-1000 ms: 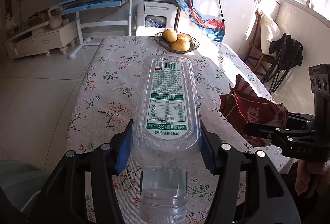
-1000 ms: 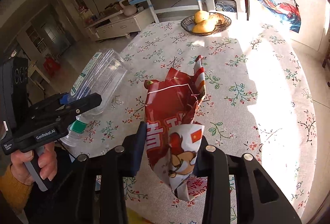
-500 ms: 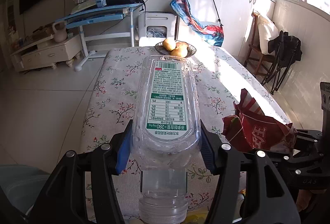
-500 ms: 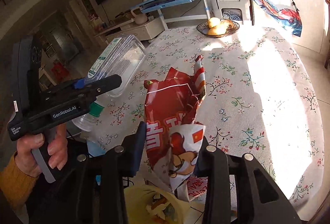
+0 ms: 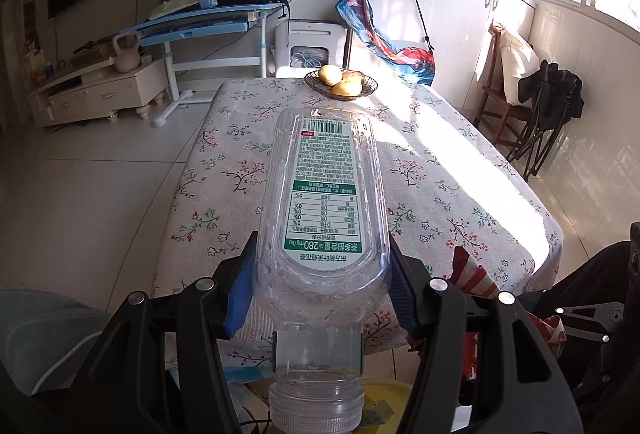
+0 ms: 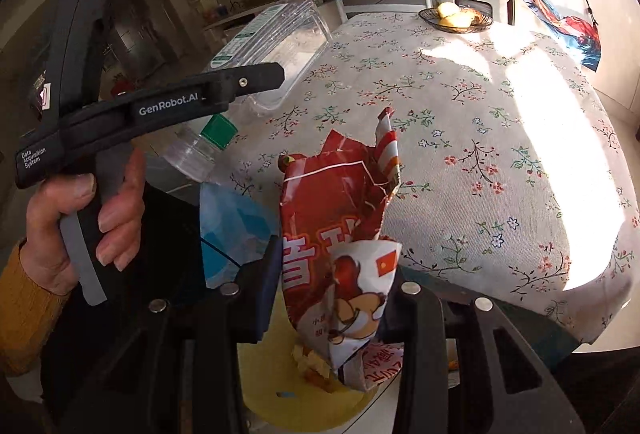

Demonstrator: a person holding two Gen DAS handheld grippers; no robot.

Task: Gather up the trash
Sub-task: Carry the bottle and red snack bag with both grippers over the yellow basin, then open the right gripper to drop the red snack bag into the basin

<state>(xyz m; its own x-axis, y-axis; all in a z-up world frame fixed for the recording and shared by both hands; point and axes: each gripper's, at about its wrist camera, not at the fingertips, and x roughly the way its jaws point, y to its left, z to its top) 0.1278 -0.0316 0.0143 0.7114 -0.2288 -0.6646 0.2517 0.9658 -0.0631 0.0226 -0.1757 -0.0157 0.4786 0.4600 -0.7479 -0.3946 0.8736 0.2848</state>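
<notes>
Now both hands are carrying trash off the near edge of the table (image 5: 460,162) toward the yellow bin (image 6: 276,386) below: left gripper (image 5: 322,286) is clamping the empty plastic bottle (image 5: 324,202), right gripper (image 6: 334,282) is pinching the red snack wrapper (image 6: 336,226), jaws narrow. Next, I'd judge, each is needing centring over the bin before releasing.

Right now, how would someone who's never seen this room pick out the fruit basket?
Start at the big table with the floral tablecloth. Follow it to its far end, near the white cabinets. The fruit basket sits there, a dark shallow wire dish holding yellow fruit, the only thing resting on the cloth.
</notes>
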